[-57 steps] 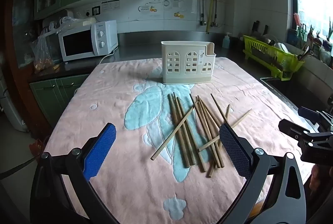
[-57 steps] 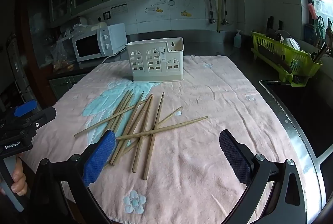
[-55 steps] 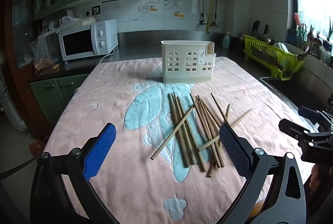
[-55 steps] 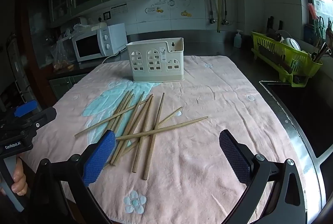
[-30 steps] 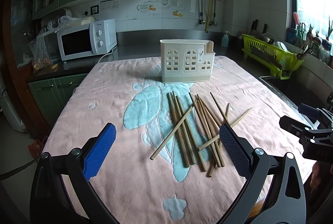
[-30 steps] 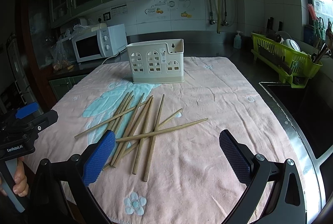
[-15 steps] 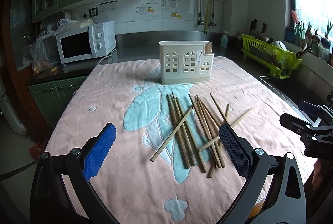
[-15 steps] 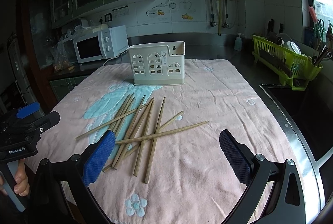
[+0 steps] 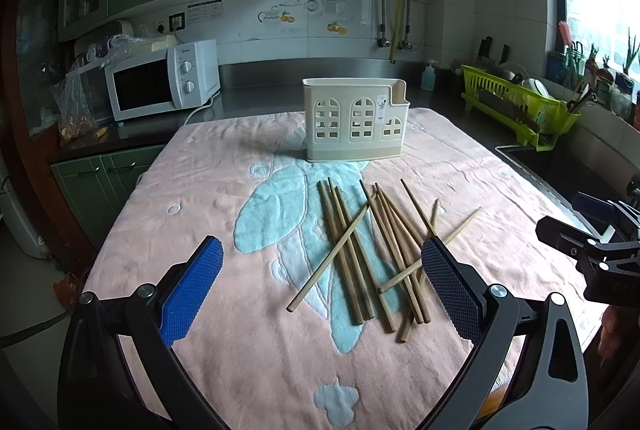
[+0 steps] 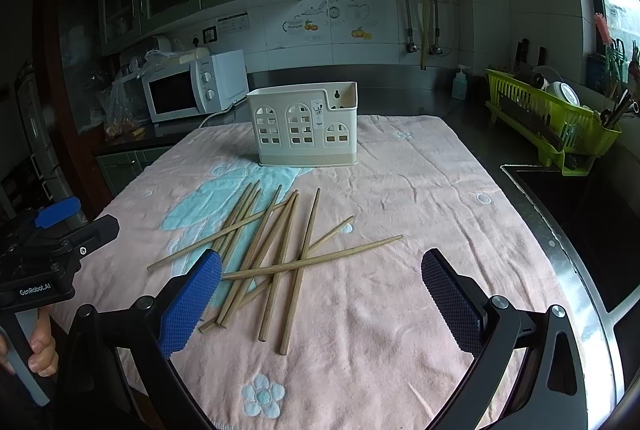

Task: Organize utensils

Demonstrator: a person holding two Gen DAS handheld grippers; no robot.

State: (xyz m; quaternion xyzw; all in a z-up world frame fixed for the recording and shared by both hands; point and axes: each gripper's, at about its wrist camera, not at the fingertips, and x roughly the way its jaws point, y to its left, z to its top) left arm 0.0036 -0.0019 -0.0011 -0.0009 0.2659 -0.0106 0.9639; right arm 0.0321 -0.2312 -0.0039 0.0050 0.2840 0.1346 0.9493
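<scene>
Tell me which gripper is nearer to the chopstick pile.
Roughly equal; perhaps the left. The left gripper hangs open above the near end of the chopstick pile; the right gripper hangs open over its right side.

Pink towel (image 9: 224, 170) with a light blue shape; tan chopsticks (image 9: 360, 250); cream holder (image 9: 354, 120) at twelve o'clock.
</scene>
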